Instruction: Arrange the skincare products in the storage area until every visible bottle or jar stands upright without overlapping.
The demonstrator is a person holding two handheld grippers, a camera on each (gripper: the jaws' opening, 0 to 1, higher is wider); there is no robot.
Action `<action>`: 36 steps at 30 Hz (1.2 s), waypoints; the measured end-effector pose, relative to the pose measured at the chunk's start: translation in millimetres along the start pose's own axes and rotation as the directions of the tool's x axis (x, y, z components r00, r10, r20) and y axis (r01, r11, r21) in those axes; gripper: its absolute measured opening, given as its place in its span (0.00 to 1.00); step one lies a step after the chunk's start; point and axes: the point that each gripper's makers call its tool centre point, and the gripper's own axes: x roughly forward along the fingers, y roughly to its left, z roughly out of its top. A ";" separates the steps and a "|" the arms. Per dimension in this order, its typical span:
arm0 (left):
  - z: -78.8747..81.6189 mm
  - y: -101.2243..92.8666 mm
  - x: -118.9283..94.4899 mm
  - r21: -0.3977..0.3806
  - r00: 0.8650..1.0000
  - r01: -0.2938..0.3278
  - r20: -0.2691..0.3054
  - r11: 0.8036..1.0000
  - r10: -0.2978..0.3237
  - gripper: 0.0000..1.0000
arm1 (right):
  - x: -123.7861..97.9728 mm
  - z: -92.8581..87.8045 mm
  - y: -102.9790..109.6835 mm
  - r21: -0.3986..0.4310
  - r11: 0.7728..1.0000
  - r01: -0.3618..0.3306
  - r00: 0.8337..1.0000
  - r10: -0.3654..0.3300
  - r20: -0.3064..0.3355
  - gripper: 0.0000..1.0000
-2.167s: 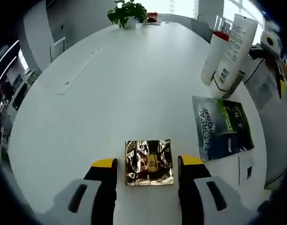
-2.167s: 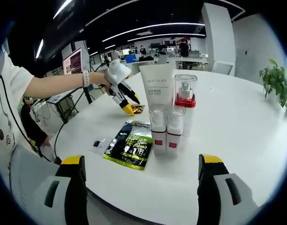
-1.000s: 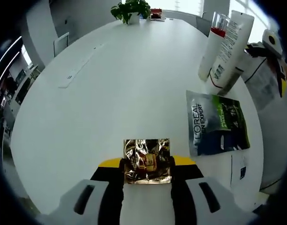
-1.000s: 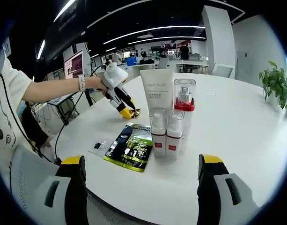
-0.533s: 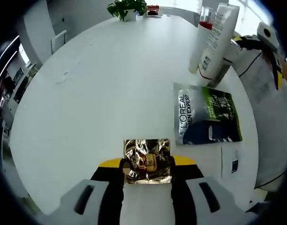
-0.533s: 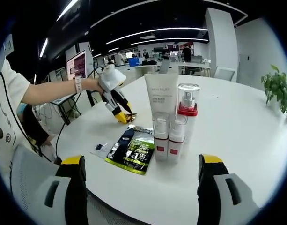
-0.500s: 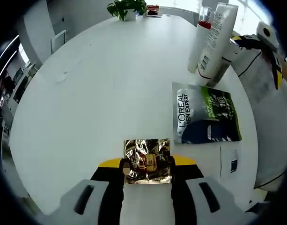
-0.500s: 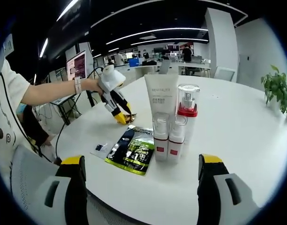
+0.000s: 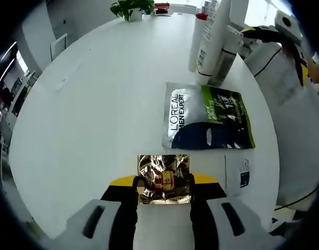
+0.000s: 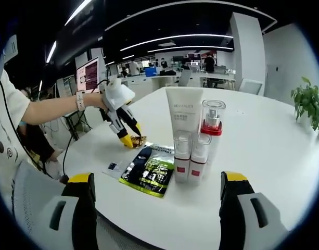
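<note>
Foil sachet [image 9: 164,178] between left gripper [image 9: 163,180] fingers — flat pouch [image 9: 207,116] beyond, bottles [image 9: 211,36] behind it

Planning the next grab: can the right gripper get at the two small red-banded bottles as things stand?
Probably yes. The right gripper is open with nothing between its jaws, and the two small bottles stand at the near edge of the cluster, facing it. Only bare table lies between. The white tube stands close behind them.

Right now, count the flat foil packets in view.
2. The gold foil sachet is clamped in the left gripper; the dark green-and-silver packet lies flat on the white table beside the upright bottles.
</note>
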 end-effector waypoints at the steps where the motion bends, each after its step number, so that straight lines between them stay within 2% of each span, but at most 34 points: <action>1: -0.4 -2.1 -0.6 0.003 1.000 0.001 -0.002 1.000 -0.001 0.36 | -0.3 0.6 0.1 0.000 1.000 0.000 1.000 0.000 0.004 1.00; 10: -0.4 -11.8 -2.2 0.021 1.000 0.017 -0.002 1.000 -0.016 0.36 | -2.2 1.5 1.9 -0.011 1.000 0.000 1.000 0.000 0.004 1.00; 13: -3.7 -21.6 -2.6 0.028 0.999 0.030 -0.018 0.999 -0.030 0.36 | -2.5 2.1 3.1 -0.013 1.000 -0.003 1.000 0.003 0.008 1.00; 23: -5.3 -23.5 2.7 0.051 0.998 0.019 -0.052 0.999 -0.016 0.37 | -5.1 2.3 4.0 -0.012 1.000 -0.003 1.000 0.003 0.020 1.00; 36: -0.9 -26.8 4.1 0.073 0.999 0.008 -0.037 0.997 -0.005 0.38 | -8.4 2.0 3.5 -0.006 1.000 0.005 0.999 -0.005 0.035 1.00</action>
